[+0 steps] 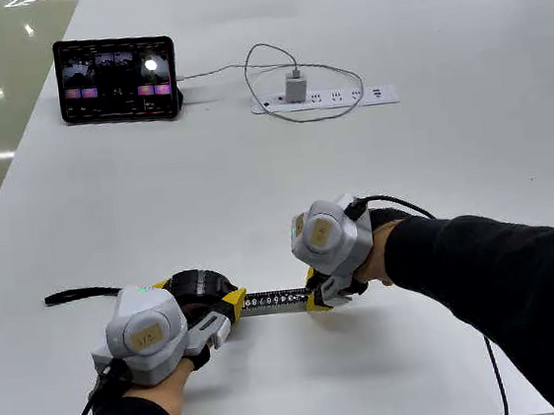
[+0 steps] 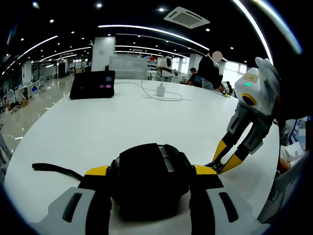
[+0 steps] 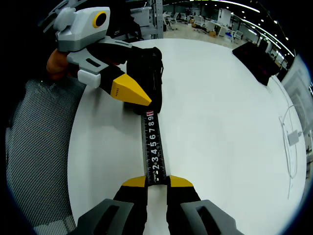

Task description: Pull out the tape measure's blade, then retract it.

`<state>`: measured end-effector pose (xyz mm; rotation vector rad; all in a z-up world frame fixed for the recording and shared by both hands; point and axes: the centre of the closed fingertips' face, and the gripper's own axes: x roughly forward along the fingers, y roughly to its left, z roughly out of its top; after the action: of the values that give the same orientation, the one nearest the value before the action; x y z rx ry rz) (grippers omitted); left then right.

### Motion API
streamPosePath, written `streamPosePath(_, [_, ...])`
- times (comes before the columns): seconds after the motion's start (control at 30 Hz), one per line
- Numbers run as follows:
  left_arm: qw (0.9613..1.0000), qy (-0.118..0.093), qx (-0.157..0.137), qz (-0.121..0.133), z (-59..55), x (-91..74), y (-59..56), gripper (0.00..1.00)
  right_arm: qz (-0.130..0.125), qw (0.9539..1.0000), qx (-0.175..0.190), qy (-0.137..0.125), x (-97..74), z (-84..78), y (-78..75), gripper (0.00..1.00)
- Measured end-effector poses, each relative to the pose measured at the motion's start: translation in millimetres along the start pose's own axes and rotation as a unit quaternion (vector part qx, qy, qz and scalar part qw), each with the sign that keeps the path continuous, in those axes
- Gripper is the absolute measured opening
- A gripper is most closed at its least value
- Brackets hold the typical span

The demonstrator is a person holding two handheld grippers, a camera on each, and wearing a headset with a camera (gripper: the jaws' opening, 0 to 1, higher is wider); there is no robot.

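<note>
The black tape measure case [image 1: 199, 287] lies on the white table near its front edge, and my left gripper [image 1: 223, 307] is shut on it; in the left gripper view the case [image 2: 150, 176] sits between the yellow-tipped jaws. A short length of blade [image 1: 275, 300] runs from the case to the right. My right gripper [image 1: 317, 300] is shut on the blade's end. In the right gripper view the numbered blade [image 3: 153, 149] leads from my right gripper [image 3: 157, 181] up to the case [image 3: 146, 78]. The case's black wrist strap [image 1: 80, 295] trails left.
A tablet [image 1: 117, 79] stands at the back left. A white power strip [image 1: 325, 97] with a charger and looped cable lies at the back centre. The table's left edge [image 1: 16, 175] drops to a glossy floor. People stand far off in the left gripper view.
</note>
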<state>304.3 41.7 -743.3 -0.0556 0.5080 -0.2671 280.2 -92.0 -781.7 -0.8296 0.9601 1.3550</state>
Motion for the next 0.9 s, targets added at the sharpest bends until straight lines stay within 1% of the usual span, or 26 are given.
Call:
streamPosePath(0.03, [1.0,0.0,0.0,0.0,-0.1,0.0,0.0,0.6,0.001,1.0,-0.008,-0.001,0.4,0.8,-0.3,0.1])
streamPosePath(0.1, [1.0,0.0,0.0,0.0,0.0,0.0,-0.1,0.6,0.002,0.9999,-0.011,-0.001,0.6,0.9,0.1,0.1])
streamPosePath(0.27, [1.0,0.001,0.0,0.0,-0.1,0.0,-0.3,0.6,0.004,1.0,-0.003,-0.004,1.4,2.4,-0.2,0.1])
streamPosePath(0.57, [1.0,0.001,0.001,0.0,-0.5,0.5,-0.7,0.6,0.004,1.0,0.0,-0.006,2.6,5.3,1.2,0.1])
streamPosePath(0.9, [1.0,0.001,0.001,0.0,-0.1,0.3,-1.1,0.6,0.005,0.9999,0.001,-0.014,4.9,10.6,1.5,0.1])
